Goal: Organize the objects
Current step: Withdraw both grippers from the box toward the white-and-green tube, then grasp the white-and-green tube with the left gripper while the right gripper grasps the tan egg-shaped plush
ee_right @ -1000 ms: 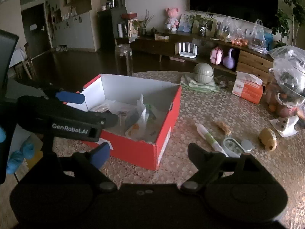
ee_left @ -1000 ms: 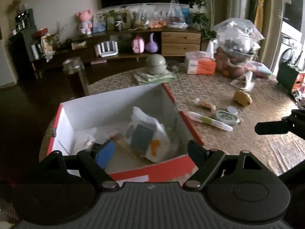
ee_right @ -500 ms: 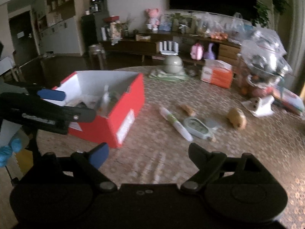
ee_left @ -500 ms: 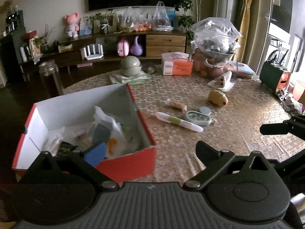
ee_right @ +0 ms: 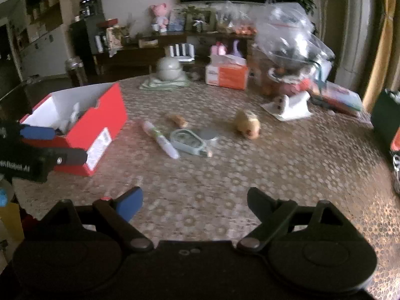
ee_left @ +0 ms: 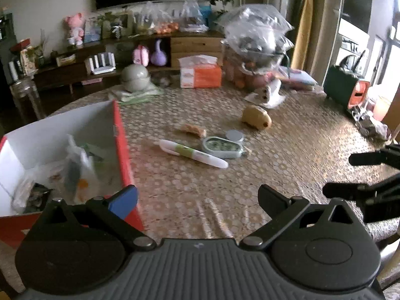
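- The left gripper (ee_left: 197,195) has its jaws wide open and holds nothing.
- The right gripper (ee_right: 195,197) has its jaws wide open too, and it is empty.
- The red box (ee_left: 122,135) sits on the bench (ee_left: 287,155) at about 10 o'clock from the left gripper. It already has bags and small things inside.
- Loose things lie in the middle of the bench, well apart from both grippers: a white and green pen (ee_left: 192,153), a small grey-green case (ee_left: 222,147), a round silver lid (ee_left: 234,135), a little snack packet (ee_left: 191,130) and a tan toy (ee_left: 256,118).
- The pen looks like the next thing to pick up. From the left gripper it lies at 12 o'clock, straight ahead.
- From the right gripper the pen (ee_right: 161,140) lies at about 11 o'clock, with the case (ee_right: 187,141) touching or just beside it.
- The pen's long side runs from 10 o'clock to 4 o'clock in the left view, so the jaws should turn to close across it.
- The left gripper seems a bit nearer to both pen and box, so it is the better one to use.
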`<state>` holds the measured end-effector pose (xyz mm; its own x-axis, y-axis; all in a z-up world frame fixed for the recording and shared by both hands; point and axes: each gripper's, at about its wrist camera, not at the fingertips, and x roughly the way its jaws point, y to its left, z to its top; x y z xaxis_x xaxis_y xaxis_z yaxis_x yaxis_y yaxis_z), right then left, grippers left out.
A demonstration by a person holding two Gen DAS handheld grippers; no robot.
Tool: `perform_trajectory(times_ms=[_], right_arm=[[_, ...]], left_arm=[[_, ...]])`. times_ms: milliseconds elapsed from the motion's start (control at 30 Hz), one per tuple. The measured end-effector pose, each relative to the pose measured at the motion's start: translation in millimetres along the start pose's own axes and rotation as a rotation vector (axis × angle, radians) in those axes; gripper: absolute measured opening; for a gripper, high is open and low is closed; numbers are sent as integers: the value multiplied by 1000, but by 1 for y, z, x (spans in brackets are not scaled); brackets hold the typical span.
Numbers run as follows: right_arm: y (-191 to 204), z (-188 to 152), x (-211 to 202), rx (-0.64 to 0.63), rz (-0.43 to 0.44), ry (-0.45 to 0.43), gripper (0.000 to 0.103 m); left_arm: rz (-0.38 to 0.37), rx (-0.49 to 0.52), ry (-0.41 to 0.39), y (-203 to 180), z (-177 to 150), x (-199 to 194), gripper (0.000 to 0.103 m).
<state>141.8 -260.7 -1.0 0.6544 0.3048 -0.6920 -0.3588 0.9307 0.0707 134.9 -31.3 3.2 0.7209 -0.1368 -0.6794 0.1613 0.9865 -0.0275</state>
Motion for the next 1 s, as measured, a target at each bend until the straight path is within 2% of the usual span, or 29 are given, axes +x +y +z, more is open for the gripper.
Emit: perform_trajectory(times_ms=[333,733,1000], right_arm=[[-46,13,22,39,-54,13,90],[-85,41,78,74,-80,60,90],[-96,65,117,55,-80,71,90]], left_arm=[[22,-42,59,-20,16,50,103],[158,-133,139,-19,31,128,103],[246,-317,175,10,55,168,103]])
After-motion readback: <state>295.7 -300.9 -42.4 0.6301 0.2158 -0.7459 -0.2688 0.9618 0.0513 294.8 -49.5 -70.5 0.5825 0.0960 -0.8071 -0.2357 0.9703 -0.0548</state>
